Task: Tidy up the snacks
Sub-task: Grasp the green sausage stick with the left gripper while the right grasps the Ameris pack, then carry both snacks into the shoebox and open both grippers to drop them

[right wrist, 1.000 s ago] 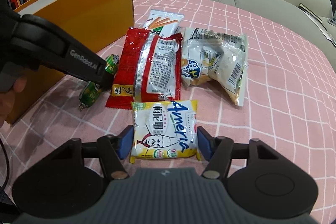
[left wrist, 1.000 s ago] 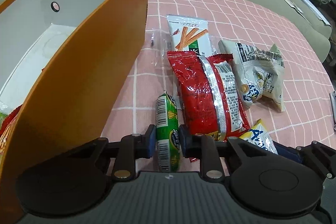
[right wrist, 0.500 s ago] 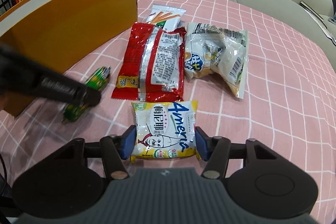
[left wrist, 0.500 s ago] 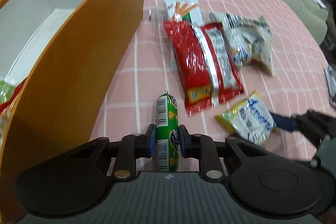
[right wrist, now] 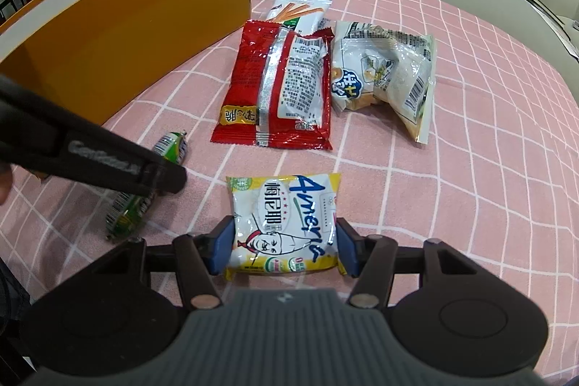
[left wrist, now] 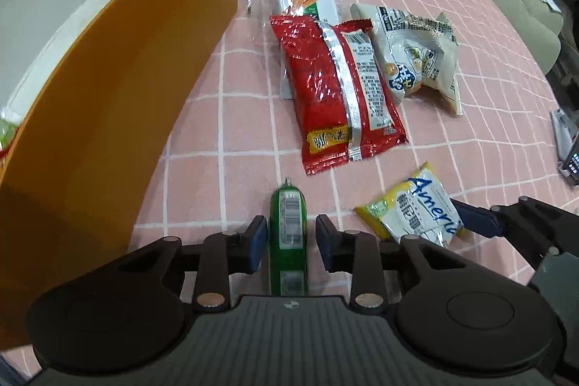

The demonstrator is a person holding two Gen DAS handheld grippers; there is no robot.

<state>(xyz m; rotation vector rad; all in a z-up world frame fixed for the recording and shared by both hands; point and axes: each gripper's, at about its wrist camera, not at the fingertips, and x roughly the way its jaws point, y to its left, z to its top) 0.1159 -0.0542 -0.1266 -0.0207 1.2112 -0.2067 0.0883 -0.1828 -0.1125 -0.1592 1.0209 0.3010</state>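
Straddling the green sausage (left wrist: 288, 234) beside the orange box (left wrist: 119, 104), my left gripper (left wrist: 288, 243) looks released; right gripper (right wrist: 284, 246) grasps the yellow packet (right wrist: 286, 223); next, boxing both.

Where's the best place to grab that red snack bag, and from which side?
Probably across the narrow width of the red snack bag, mid-length, coming from above. It lies flat, and its far end overlaps the stick-snack packet, so a mid-length pinch avoids that neighbour.

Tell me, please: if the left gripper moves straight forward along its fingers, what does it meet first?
The left gripper probably meets the red foil snack bag first; bare pink checked tablecloth lies before it. Depth is uncertain.
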